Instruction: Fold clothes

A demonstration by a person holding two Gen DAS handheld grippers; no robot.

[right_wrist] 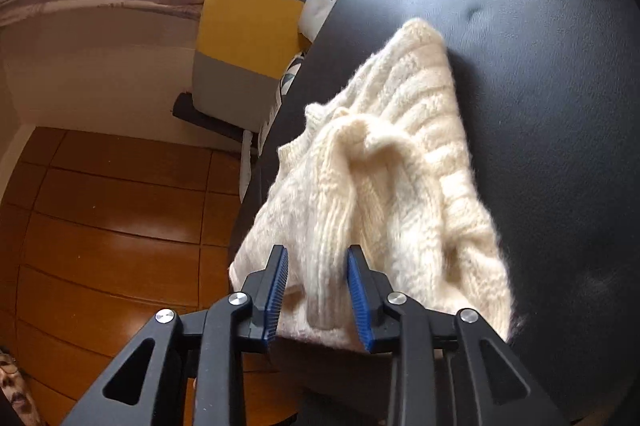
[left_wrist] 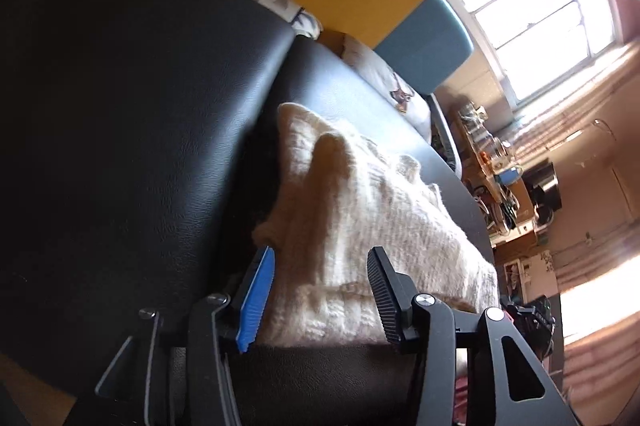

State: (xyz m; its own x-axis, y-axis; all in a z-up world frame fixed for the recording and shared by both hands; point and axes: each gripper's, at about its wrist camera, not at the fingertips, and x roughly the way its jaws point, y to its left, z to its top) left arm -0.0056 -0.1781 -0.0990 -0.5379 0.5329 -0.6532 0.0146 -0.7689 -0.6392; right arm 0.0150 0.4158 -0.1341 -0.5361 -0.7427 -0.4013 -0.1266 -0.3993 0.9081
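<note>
A cream knitted sweater [left_wrist: 360, 209] lies bunched on a black leather sofa seat [left_wrist: 352, 93]. It also shows in the right wrist view [right_wrist: 400, 177], loosely folded with a sleeve lying over it. My left gripper [left_wrist: 320, 266] is open, its fingers on either side of the sweater's near edge. My right gripper [right_wrist: 318, 266] is open too, its fingers straddling the ribbed sleeve end without closing on it.
The black sofa backrest [left_wrist: 120, 105] rises to the left. A grey, yellow and blue cushion [right_wrist: 252, 21] and printed pillows [left_wrist: 384, 77] sit at the sofa's far end. A wooden floor [right_wrist: 108, 218] lies below. A cluttered desk [left_wrist: 492, 161] stands by the bright window [left_wrist: 540, 13].
</note>
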